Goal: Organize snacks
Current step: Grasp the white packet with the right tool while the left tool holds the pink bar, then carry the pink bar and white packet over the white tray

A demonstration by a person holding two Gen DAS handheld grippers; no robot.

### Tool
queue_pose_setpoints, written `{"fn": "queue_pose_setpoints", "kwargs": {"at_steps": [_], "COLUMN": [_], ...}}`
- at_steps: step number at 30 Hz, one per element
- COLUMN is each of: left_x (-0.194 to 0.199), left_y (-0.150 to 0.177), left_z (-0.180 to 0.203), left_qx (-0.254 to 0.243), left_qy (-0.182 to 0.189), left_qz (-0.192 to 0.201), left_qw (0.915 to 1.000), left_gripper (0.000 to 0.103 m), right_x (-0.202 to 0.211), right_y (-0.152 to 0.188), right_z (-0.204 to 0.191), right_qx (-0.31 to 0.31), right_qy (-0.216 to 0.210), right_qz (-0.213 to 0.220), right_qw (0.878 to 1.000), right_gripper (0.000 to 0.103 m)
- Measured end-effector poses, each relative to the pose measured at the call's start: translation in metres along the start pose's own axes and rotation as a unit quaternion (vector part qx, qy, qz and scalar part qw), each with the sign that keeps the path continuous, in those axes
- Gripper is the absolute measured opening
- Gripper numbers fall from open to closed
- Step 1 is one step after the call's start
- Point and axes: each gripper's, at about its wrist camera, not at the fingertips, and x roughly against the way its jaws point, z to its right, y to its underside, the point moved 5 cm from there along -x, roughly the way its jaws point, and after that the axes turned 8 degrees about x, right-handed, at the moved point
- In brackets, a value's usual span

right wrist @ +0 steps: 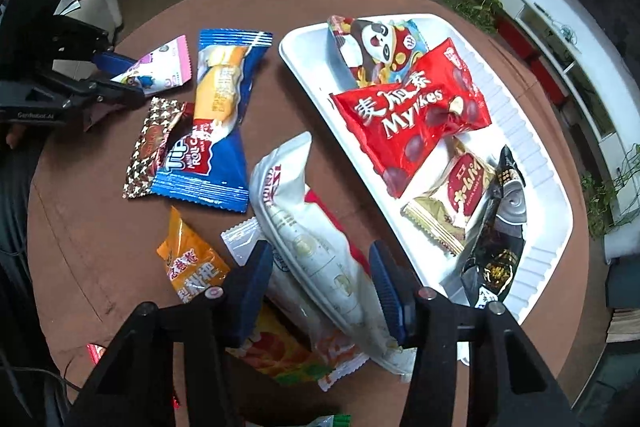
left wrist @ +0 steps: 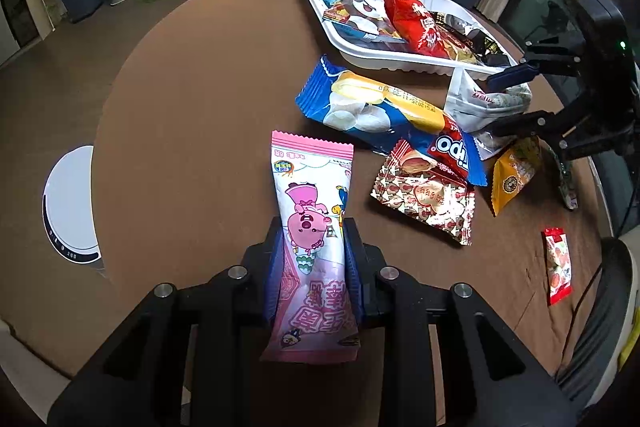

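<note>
My left gripper [left wrist: 313, 227] is shut on a pink cartoon snack packet [left wrist: 310, 211], held above the brown round table [left wrist: 192, 75]; it also shows in the right wrist view [right wrist: 164, 67]. My right gripper [right wrist: 320, 259] straddles a white snack bag [right wrist: 312, 235]; its pads look close to the bag, and contact is unclear. The same gripper shows in the left wrist view [left wrist: 508, 103] around the white bag [left wrist: 480, 103]. A white tray [right wrist: 536, 163] holds a red Mylikes bag [right wrist: 412, 115], a panda packet [right wrist: 376, 43] and several smaller packets.
Loose on the table: a blue roll-cake packet [left wrist: 384, 107], a star-patterned packet [left wrist: 428, 199], an orange packet [left wrist: 514, 175] and a small red packet [left wrist: 557, 265]. A white round appliance [left wrist: 68, 203] stands left of the table. Potted plants and a white shelf line the far wall.
</note>
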Motion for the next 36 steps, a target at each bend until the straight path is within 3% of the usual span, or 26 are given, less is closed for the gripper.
{"fn": "queue_pose_setpoints", "kwargs": {"at_steps": [3, 11, 18, 28, 36], "left_x": [-0.001, -0.002, -0.003, 0.000, 0.007], "left_y": [0.000, -0.002, -0.003, -0.001, 0.001], "left_z": [0.002, 0.003, 0.002, 0.000, -0.004], "left_qx": [-0.005, -0.007, -0.003, 0.010, 0.027], "left_qy": [-0.001, 0.009, 0.017, 0.029, 0.045], "left_qz": [-0.001, -0.003, -0.001, 0.005, 0.016], "left_qw": [1.0000, 0.9999, 0.9998, 0.9995, 0.9985], "left_gripper": [0.026, 0.026, 0.026, 0.022, 0.021], "right_x": [-0.002, -0.005, -0.002, 0.019, 0.051], "right_y": [-0.001, -0.001, 0.002, 0.019, 0.043], "right_z": [0.004, 0.006, 0.013, -0.005, -0.005], "right_qx": [-0.007, -0.045, -0.064, -0.097, -0.148], "right_qy": [-0.019, -0.065, -0.053, -0.048, -0.044], "right_qz": [-0.008, -0.011, -0.002, 0.041, 0.106], "right_qw": [1.000, 0.997, 0.997, 0.993, 0.982], "right_gripper": [0.052, 0.037, 0.025, 0.016, 0.015]}}
